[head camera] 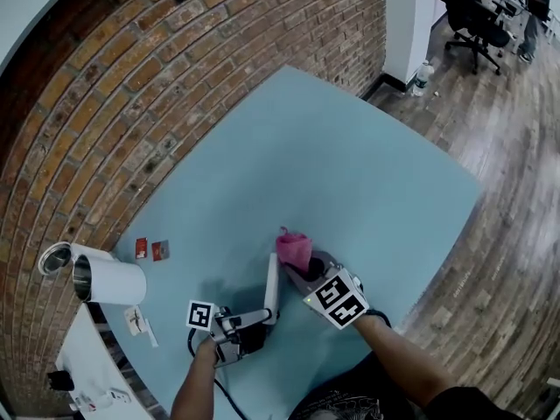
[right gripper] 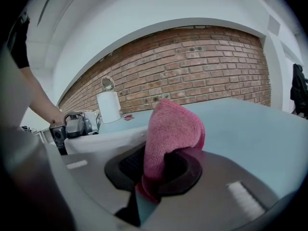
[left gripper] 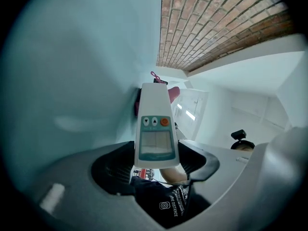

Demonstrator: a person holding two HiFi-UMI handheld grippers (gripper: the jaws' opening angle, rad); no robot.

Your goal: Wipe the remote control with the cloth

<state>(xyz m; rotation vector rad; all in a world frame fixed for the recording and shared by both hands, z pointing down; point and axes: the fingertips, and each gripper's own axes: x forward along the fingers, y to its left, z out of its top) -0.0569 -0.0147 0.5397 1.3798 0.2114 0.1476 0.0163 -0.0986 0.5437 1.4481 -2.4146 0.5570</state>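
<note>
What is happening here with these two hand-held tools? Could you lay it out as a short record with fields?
Setting: light blue table beside a brick wall
Left gripper: shut on the white remote control, gripped at its lower end
Right gripper: shut on the pink cloth
Cloth and remote: the cloth is close to the remote's far end; whether they touch cannot be told
Also on table: white cylindrical container, small red items
</note>
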